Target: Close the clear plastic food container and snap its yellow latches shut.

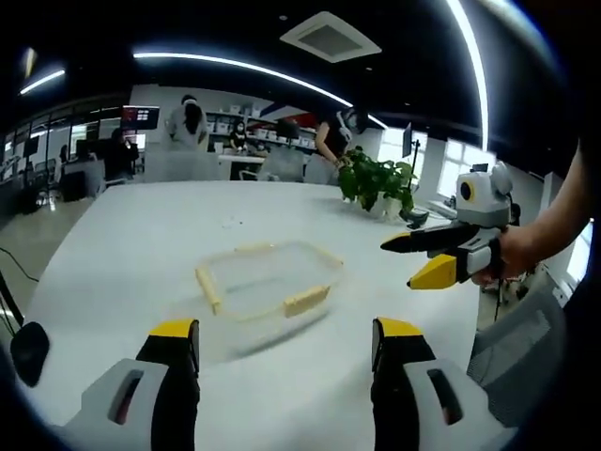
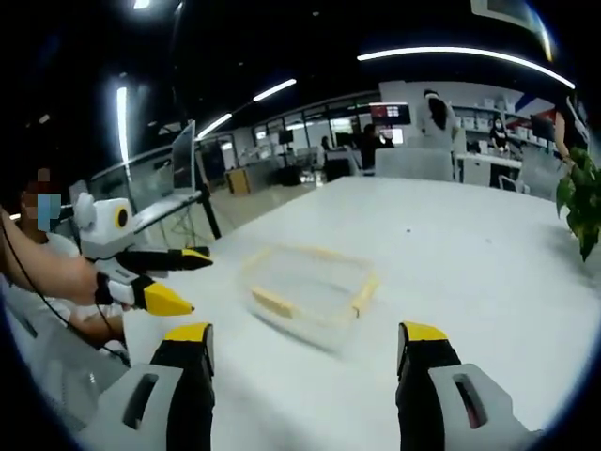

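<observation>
A clear plastic food container [image 2: 310, 291] is seen resting on the white bench [image 2: 470, 244], its yellow latches [image 2: 364, 293] visible along the rim. The right gripper [image 2: 305, 352] is held near the container, its yellow-tipped jaws spread wide apart with nothing between them. At the left, the left gripper [image 2: 178, 280] is held in a person's hand, its jaws parted and clear of the container. Leaves of a green plant [image 2: 582, 202] are seen at the right edge.

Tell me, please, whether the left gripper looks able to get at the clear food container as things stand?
Probably yes. The left gripper is open, and the container lies straight ahead of it on the white table with nothing between. The right gripper hovers off to one side, apart from it.
</observation>
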Motion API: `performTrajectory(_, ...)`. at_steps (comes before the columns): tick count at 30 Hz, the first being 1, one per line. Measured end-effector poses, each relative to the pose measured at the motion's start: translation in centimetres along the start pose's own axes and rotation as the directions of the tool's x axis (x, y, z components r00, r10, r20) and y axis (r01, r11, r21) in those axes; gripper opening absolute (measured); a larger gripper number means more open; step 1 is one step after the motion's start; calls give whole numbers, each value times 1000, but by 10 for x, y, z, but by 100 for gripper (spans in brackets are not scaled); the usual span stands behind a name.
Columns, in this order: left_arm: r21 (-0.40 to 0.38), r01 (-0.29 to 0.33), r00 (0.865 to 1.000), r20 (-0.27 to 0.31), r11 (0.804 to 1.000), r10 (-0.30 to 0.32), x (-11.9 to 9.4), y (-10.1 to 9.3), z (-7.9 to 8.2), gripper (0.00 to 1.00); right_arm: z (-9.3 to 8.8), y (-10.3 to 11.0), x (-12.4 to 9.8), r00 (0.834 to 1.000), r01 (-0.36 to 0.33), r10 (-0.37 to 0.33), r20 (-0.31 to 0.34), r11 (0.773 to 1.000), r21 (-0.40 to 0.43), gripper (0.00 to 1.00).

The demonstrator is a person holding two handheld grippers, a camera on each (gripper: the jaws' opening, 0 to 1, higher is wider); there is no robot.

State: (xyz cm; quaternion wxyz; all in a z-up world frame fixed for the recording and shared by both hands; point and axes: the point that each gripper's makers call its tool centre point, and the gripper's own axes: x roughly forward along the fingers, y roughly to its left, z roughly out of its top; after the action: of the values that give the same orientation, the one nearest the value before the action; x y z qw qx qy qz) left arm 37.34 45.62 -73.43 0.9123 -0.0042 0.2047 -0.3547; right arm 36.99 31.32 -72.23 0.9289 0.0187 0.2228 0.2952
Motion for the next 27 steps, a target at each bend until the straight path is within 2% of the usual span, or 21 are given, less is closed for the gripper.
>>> performTrajectory(5,-3,8,1000,7,1000,-8,-6,-6,2,74,4,10,-6,1000,-15,15,10,1000,4,80)
performTrajectory(8,-12,12,1000,15,1000,-11,-10,-8,2,74,1,16,-8,999,-32,32,-4,999,-19,79)
performTrajectory(11,-15,12,1000,13,1000,-12,-11,-10,0,74,-2,19,-11,999,-42,42,-6,999,-7,79)
performTrajectory(21,-8,22,1000,1,1000,-22,-16,-20,-3,73,-5,22,-20,999,-46,45,13,998,48,79)
performTrajectory(27,-11,25,1000,5,1000,-25,-23,-25,-1,72,-4,23,-28,999,-46,45,22,998,53,79)
